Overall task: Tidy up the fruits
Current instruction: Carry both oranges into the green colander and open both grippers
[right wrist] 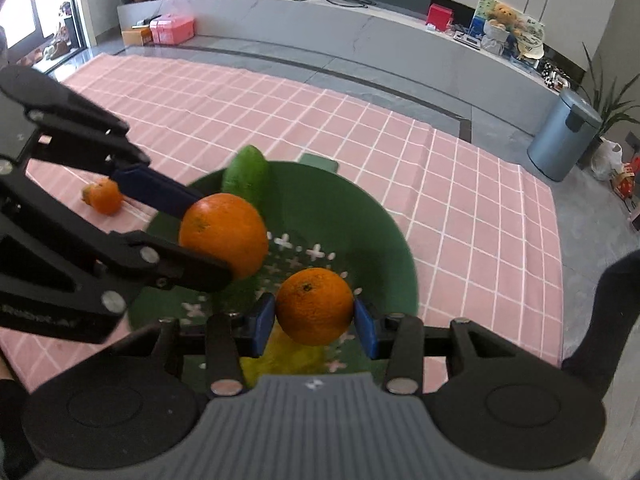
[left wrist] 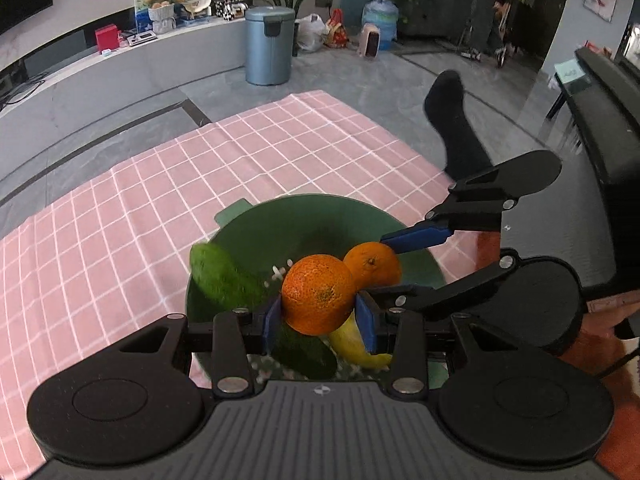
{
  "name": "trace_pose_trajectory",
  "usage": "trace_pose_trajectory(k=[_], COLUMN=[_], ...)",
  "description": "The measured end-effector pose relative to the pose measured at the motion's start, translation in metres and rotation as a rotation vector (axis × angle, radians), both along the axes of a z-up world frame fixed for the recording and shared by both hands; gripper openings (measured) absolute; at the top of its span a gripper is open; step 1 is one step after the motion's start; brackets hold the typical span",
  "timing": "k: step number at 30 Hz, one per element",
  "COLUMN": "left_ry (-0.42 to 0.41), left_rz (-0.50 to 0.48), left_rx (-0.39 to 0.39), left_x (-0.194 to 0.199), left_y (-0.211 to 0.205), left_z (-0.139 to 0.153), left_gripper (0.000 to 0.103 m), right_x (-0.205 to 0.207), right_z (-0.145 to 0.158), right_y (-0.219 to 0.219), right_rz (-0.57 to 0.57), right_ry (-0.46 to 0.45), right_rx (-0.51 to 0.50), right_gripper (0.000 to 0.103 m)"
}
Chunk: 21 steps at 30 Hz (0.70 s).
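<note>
A green bowl (left wrist: 312, 216) stands on the pink checked cloth; it also shows in the right wrist view (right wrist: 380, 232). My left gripper (left wrist: 320, 316) is shut on an orange (left wrist: 318, 294) above the bowl. My right gripper (right wrist: 314, 322) is shut on a second orange (right wrist: 315, 306), also above the bowl; this orange (left wrist: 374, 264) and the right gripper (left wrist: 394, 262) show in the left wrist view. The left gripper (right wrist: 208, 240) and its orange (right wrist: 224, 234) show in the right wrist view. In the bowl lie a green cucumber (left wrist: 224, 276), an avocado (left wrist: 306, 352) and a yellow fruit (left wrist: 354, 344).
A small orange fruit (right wrist: 105, 197) lies on the cloth (right wrist: 460, 208) left of the bowl. A grey bin (left wrist: 269, 45) stands on the floor beyond the cloth. A low white shelf (left wrist: 120, 68) runs along the wall. A person's black-socked foot (left wrist: 456, 124) is at the cloth's right edge.
</note>
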<state>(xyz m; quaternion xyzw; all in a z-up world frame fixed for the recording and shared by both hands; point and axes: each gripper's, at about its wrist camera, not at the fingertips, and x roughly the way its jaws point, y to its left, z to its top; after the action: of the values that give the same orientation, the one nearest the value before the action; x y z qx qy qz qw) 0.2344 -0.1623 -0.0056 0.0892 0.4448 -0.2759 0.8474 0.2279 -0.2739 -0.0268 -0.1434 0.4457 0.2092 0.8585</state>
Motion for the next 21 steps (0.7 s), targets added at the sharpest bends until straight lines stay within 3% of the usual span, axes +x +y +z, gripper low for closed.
trace_pose_trajectory(k=[5,10,21], left_ry=[0.02,0.008,0.027], left_rz=[0.005,-0.004,-0.004], left_rx=[0.015,0.103,0.083], left_x=[0.017,0.022,0.027], left_y=[-0.008,-0.018,-0.019], left_z=[-0.013,-0.023,-0.026], left_gripper=[0.045,0.045,0.045], right_x=[0.018,0.027,0.035], right_z=[-0.016,-0.032,-0.039], right_y=[-0.002,0.008,0.011], right_rz=[0.017,0.073,0.104], right_ry=[0.011,0.021,0.037], right_rx=[-0.013,-0.087,-0.13], right_gripper=[0.04,0.04,0.04])
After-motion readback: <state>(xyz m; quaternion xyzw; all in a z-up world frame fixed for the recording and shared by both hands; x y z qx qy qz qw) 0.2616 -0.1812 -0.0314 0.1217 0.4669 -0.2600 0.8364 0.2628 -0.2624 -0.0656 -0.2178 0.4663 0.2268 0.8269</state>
